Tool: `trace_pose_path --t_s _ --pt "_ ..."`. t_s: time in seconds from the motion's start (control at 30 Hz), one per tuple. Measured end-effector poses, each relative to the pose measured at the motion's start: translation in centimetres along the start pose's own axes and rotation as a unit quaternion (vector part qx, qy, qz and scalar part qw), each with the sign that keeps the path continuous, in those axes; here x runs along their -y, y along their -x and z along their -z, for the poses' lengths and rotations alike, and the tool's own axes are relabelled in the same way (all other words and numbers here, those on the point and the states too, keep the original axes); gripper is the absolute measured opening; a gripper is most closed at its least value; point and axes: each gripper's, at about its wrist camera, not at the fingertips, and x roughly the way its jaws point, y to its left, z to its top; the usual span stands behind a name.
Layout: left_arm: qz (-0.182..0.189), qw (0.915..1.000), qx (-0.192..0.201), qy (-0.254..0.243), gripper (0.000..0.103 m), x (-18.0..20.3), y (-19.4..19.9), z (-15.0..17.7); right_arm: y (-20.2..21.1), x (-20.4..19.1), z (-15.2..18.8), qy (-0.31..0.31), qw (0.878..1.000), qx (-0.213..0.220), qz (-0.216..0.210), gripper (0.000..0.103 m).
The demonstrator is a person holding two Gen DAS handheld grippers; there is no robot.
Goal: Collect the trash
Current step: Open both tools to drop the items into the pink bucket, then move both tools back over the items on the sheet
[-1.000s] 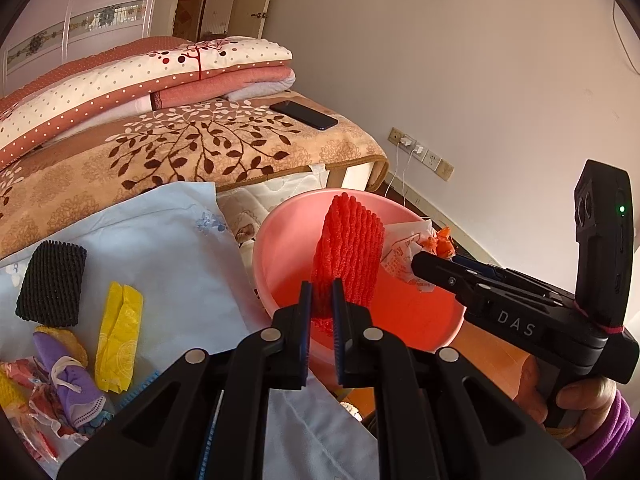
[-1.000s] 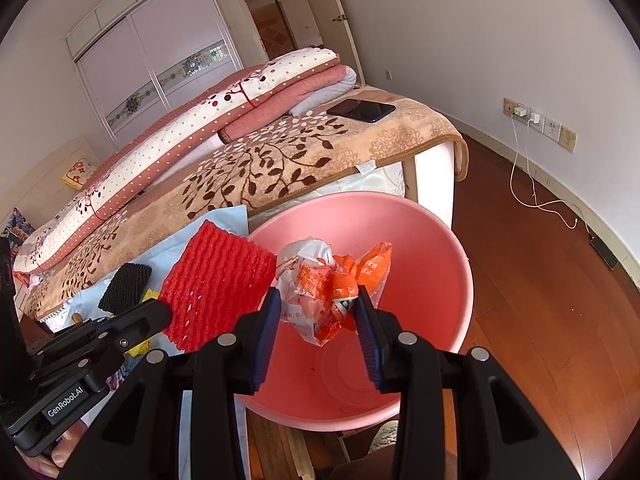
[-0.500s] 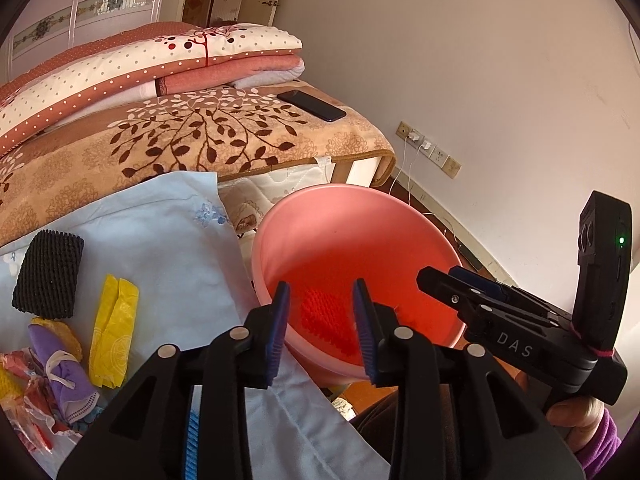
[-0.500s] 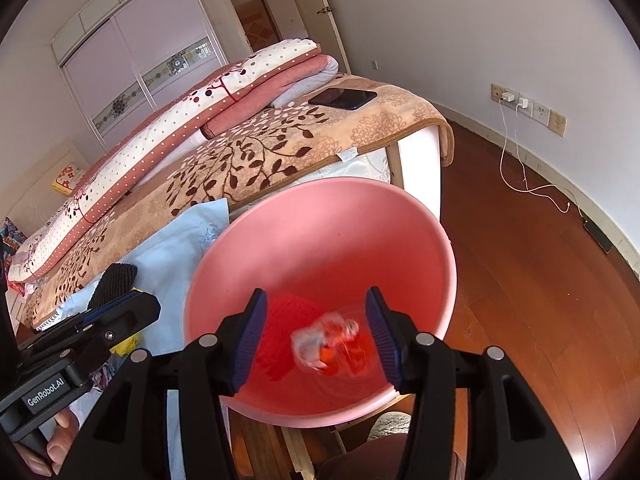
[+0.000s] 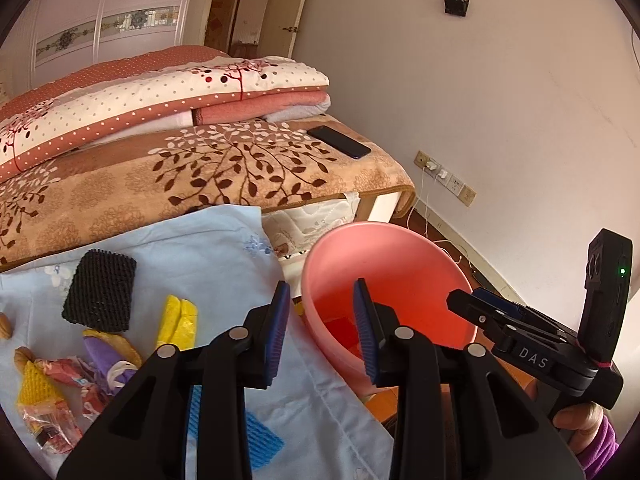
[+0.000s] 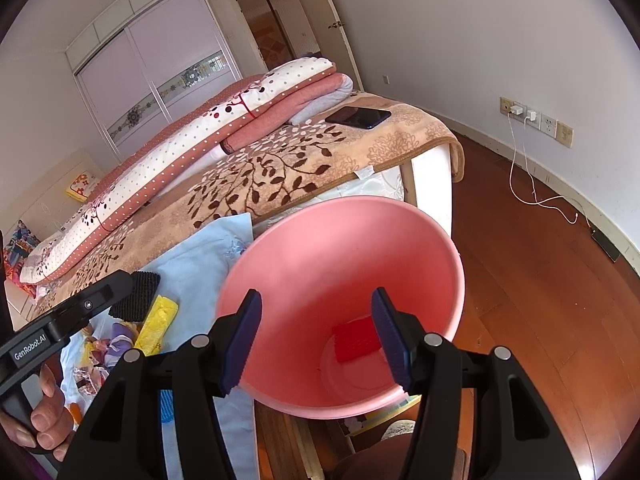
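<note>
**Ana:** Beside the pink basin [image 6: 420,248], on the pale blue cloth [image 5: 224,248], most of the trash lies loose: a black foam net [image 5: 100,296], a yellow wrapper [image 5: 178,322], a purple scrap [image 5: 106,360], a yellow foam net [image 5: 36,384] and a blue foam piece [image 5: 256,436] close to the cloth's near edge.

**Bo:** And inside the basin?

**Ana:** A red foam net [image 6: 356,338] lies flat on the bottom. I cannot make out anything else down there.

**Bo:** How do the tools stand?

**Ana:** The left gripper [image 5: 320,328] has its jaws spread apart with nothing between them; one finger is over the cloth, the other over the basin's near rim. The right gripper [image 6: 316,340] is also spread wide and carries nothing, hanging over the basin's mouth with both fingers inside the rim line.

**Bo:** Room around the basin?

**Ana:** Its left rim sits just beside the cloth's edge. Behind it is the bed corner with the leaf-patterned blanket [image 6: 280,176], a phone [image 6: 358,117] lying on it. To the basin's right is bare wooden floor [image 6: 540,280], with a white charging cable [image 6: 536,196] well apart near the wall.
</note>
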Motion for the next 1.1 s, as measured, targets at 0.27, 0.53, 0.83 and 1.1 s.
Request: trace_pose_path --t_s 0.27,0.53,0.83,1.1 --pt "-0.057 0.9975 0.031 0.029 0.033 -4.8 5.1 0.5 0.5 -4.4 0.2 0.035 0.999 0.011 -0.035 0.056" --pt "-0.105 0.9915 0.050 0.059 0.033 -9.2 9.6 2.6 -0.4 -9.9 2.0 0.082 0.994 -0.015 -0.070 0.056" --pt "-0.139 0.9852 0.053 0.084 0.033 -13.0 13.0 4.7 -1.0 -14.2 4.2 0.123 0.988 -0.043 -0.087 0.056" --pt "-0.182 0.9771 0.028 0.107 0.033 -16.0 13.2 7.1 -2.5 -17.2 5.6 0.160 0.979 -0.068 -0.106 0.056"
